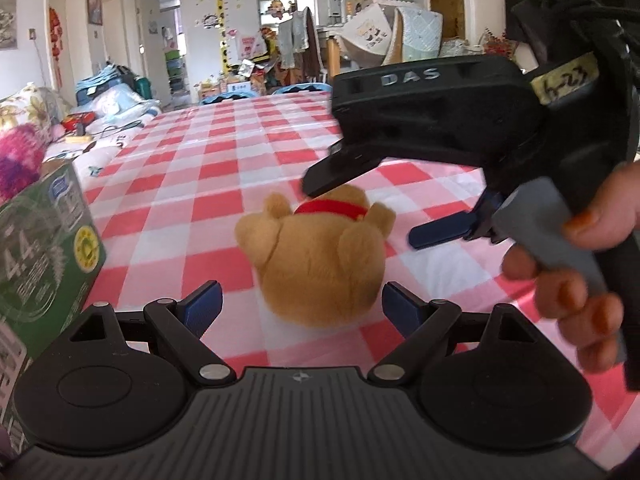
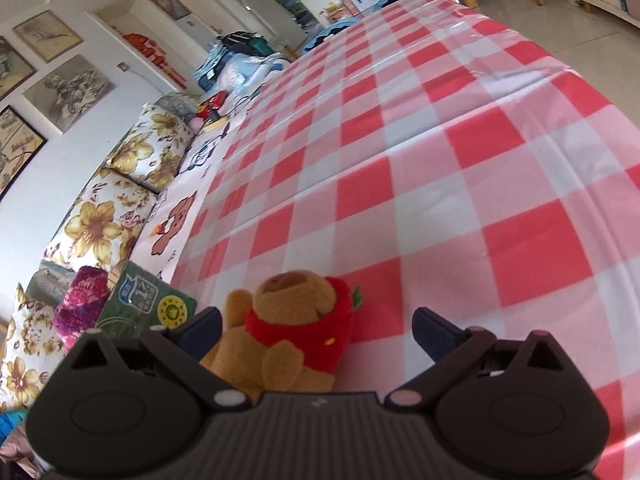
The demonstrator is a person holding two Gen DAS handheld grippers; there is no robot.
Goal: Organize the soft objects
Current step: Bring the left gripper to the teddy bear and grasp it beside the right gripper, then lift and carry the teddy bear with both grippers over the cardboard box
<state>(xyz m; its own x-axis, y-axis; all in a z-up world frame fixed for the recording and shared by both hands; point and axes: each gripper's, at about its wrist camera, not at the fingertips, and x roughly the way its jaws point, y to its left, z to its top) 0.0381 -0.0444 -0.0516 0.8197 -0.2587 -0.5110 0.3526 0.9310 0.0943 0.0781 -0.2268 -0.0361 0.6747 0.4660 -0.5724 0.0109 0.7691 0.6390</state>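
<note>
A tan plush bear (image 1: 316, 260) with a red scarf and red hood lies on the red-and-white checked tablecloth (image 1: 224, 152). My left gripper (image 1: 302, 304) is open, its blue pads on either side of the bear's rear, not touching. My right gripper (image 1: 362, 212) hovers open over the bear's head from the right. In the right wrist view the bear (image 2: 288, 332) sits between the open fingers of the right gripper (image 2: 318, 326), closer to the left finger (image 2: 202, 328). Nothing is held.
A green printed carton (image 1: 44, 248) stands at the table's left, also in the right wrist view (image 2: 148, 304). A pink-purple knitted object (image 2: 82, 304) sits beside it. A floral sofa (image 2: 120, 184) runs along the left. The tablecloth (image 2: 440, 160) stretches far ahead.
</note>
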